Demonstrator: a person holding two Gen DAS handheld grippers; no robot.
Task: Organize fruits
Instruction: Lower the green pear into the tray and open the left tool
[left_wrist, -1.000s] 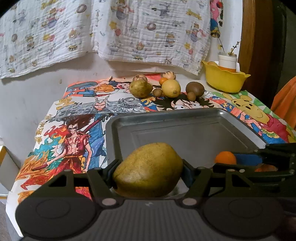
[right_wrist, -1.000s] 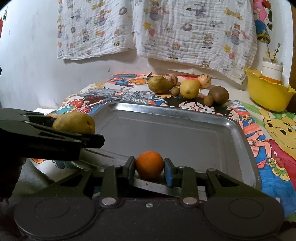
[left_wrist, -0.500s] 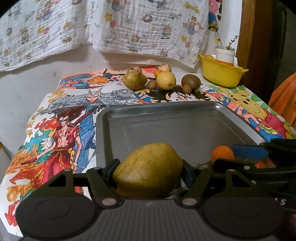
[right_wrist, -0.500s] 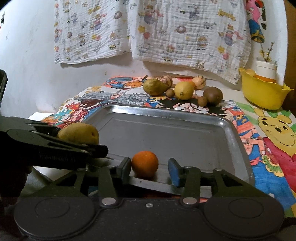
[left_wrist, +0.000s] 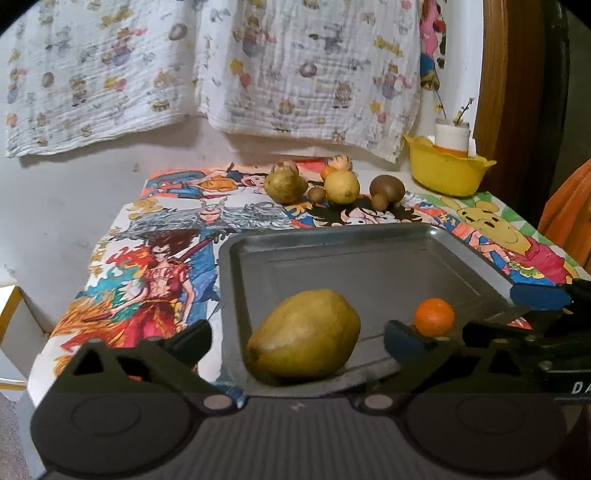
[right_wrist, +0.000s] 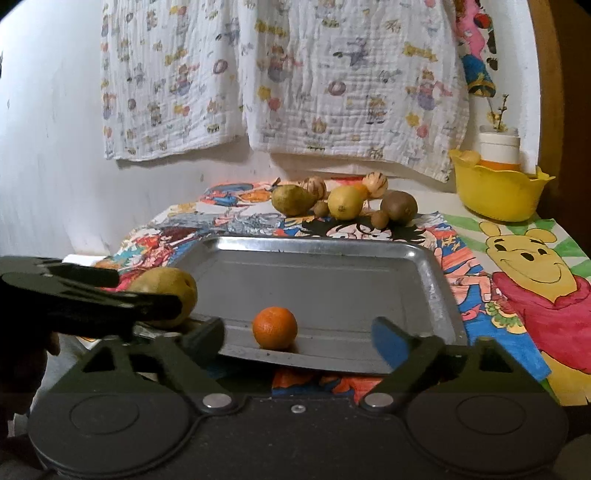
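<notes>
A metal tray (left_wrist: 369, 236) lies on the cartoon-print tablecloth. A large yellow-green fruit (left_wrist: 303, 334) rests in its near left corner, between the spread fingers of my left gripper (left_wrist: 297, 334). The jaws are opening and neither pad touches the fruit. A small orange (right_wrist: 275, 328) sits by the tray's near rim (right_wrist: 314, 360), between the fingers of my right gripper (right_wrist: 297, 332). Those jaws are opening too, with a gap on both sides of the orange. The orange (left_wrist: 433, 316) also shows in the left wrist view.
At the table's far end lie a pear (left_wrist: 284, 186), a lemon (left_wrist: 341, 186), a kiwi (left_wrist: 387, 188) and several smaller fruits. A yellow bowl (left_wrist: 447, 171) holding a white pot stands at the back right. Printed cloths hang on the wall behind.
Both grippers have opened wide and let go: the large fruit and the orange now rest in the tray. Both grippers drew back a little toward the near edge.
</notes>
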